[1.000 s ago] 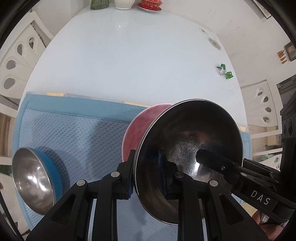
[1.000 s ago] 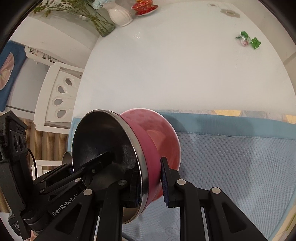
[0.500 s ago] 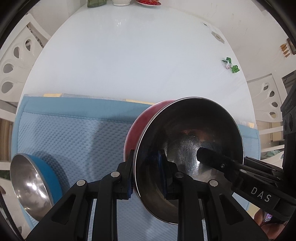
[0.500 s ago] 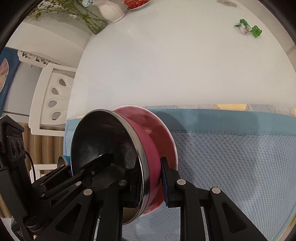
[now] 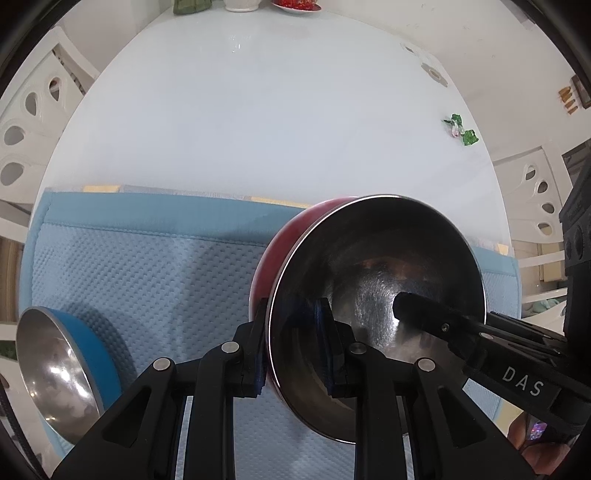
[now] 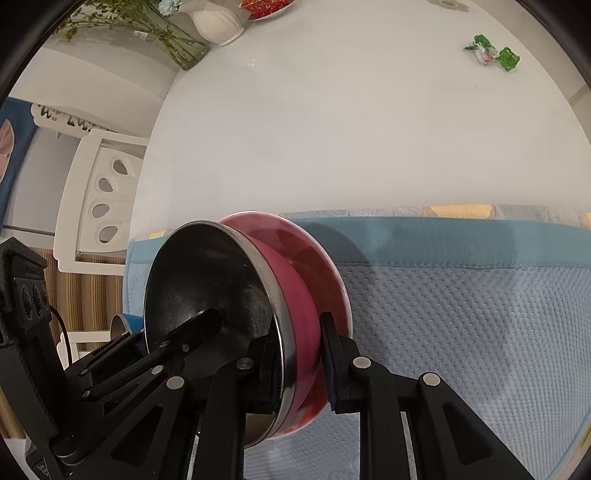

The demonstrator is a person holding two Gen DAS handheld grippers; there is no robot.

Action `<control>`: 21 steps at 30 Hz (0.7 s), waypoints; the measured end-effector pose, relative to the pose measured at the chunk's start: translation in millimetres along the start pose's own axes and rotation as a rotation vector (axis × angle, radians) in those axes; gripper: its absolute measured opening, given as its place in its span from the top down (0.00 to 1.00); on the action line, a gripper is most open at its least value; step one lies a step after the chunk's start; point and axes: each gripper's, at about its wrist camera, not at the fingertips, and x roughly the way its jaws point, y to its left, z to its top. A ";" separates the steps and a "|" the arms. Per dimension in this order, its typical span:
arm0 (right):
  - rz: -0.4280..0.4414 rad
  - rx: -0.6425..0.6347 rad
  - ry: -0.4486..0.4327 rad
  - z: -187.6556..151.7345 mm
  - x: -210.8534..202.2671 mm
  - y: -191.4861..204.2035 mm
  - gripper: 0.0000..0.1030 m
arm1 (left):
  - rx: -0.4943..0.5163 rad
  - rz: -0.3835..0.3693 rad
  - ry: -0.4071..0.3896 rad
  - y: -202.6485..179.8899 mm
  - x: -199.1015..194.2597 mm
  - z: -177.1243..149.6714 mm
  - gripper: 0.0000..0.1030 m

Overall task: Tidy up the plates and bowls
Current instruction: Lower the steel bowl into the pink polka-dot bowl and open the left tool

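A red bowl with a steel inside [image 5: 373,266] is held tilted on its side above the blue mat [image 5: 147,280]. My left gripper [image 5: 293,343] is shut on its rim, one finger inside and one outside. My right gripper [image 6: 299,363] is shut on the opposite rim of the same red bowl [image 6: 295,280]. A blue bowl with a steel inside [image 5: 62,365] lies tilted at the mat's left edge; a sliver of it shows in the right wrist view [image 6: 123,323].
The mat lies on a white oval table [image 5: 277,110]. A green-wrapped candy [image 5: 461,129] lies at the right. A white vase [image 6: 218,22], a glass vase with stems [image 6: 177,40] and a red dish [image 6: 266,7] stand at the far end. White chairs [image 6: 99,195] flank the table.
Both grippers have carried the red bowl slightly, keeping their hold. In the left wrist view the blue bowl has slid lower, and the table's far end has shifted up in both views.
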 end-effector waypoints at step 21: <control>0.010 0.024 -0.022 -4.1 -15.0 -11.5 0.82 | -0.006 0.002 -0.008 3.6 -5.2 -3.4 0.81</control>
